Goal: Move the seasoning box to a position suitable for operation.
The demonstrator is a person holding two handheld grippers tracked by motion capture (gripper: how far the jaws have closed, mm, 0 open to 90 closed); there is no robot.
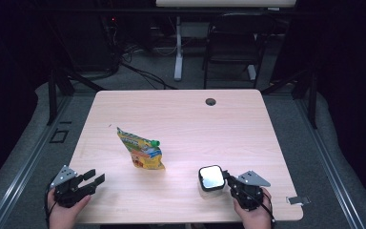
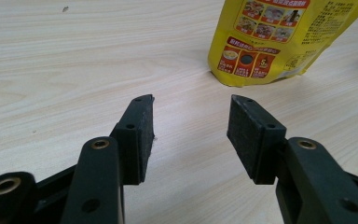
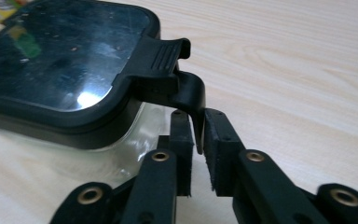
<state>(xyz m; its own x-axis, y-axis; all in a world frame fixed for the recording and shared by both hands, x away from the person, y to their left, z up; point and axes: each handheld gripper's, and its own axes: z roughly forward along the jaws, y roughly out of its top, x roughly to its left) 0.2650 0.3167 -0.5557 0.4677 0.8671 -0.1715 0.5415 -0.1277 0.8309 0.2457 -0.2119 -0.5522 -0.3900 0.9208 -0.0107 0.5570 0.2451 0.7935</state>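
Note:
A yellow printed pouch (image 1: 140,149) with a green cap lies near the middle of the wooden table (image 1: 181,114); its lower end (image 2: 279,37) shows ahead of my left gripper. My left gripper (image 1: 94,178) rests at the table's front left, jaws open and empty (image 2: 191,105). At the front right stands a clear container with a black-rimmed lid (image 1: 211,177). My right gripper (image 1: 227,177) is shut on the lid's black latch tab (image 3: 193,100), which hangs down between the two pads (image 3: 196,122). The lid's dark glossy top (image 3: 60,51) reflects light.
A round cable hole (image 1: 210,101) sits near the table's far edge. A black chair (image 1: 233,38) and a white table leg (image 1: 178,47) stand beyond the table. A small metal piece (image 1: 298,200) lies off the front right corner.

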